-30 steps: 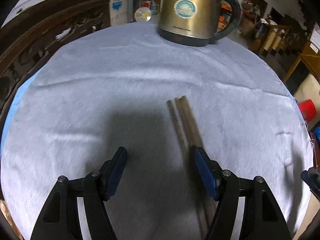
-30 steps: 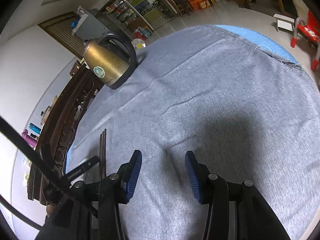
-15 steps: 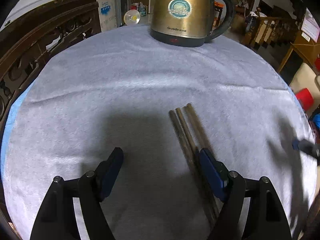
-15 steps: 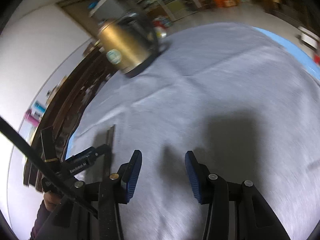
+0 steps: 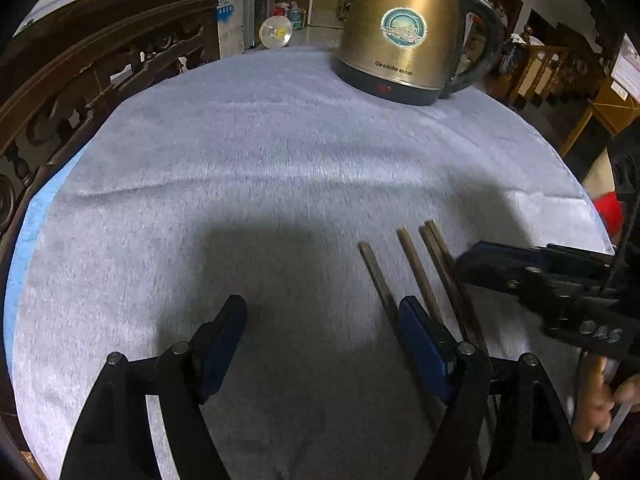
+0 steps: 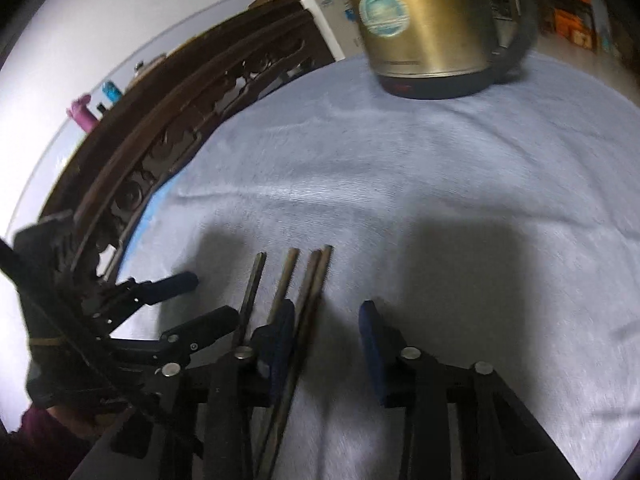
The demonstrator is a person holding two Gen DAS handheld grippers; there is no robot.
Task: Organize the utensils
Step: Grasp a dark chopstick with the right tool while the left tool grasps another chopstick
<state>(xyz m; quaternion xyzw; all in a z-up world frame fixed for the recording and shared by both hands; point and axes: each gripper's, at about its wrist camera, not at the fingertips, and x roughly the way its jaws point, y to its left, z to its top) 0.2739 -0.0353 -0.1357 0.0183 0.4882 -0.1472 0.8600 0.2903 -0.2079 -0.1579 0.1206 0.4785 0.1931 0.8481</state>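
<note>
Left wrist view: at far left, a carved dark wooden rail (image 5: 100, 68) borders the round surface (image 5: 280, 160), which is covered by a pale grey cloth over a blue edge. The left claw (image 5: 322, 344) sits at the near centre, released, its blue-padded fingers (image 5: 218, 344) spread wide with nothing between them. Just right of its gap, four dark chopsticks (image 5: 416, 272) lie on the cloth, pointing away from the camera; the left two lie slightly apart, the right two lie side by side. The right finger of the left claw overlaps their near ends. At far centre-right stands a brass-coloured electric kettle (image 5: 404, 28) on a dark base. At right, the right claw (image 5: 480, 260) enters from the side, its tip beside the rightmost chopsticks.

Right wrist view: the left claw (image 6: 188, 300) appears at left, fingers parted. The chopsticks (image 6: 304, 292) lie in the near centre, the right pair running just inside the left finger of the right claw (image 6: 328, 344), which is released and grasps nothing. The kettle (image 6: 424, 28) stands far, well apart from the chopsticks.
</note>
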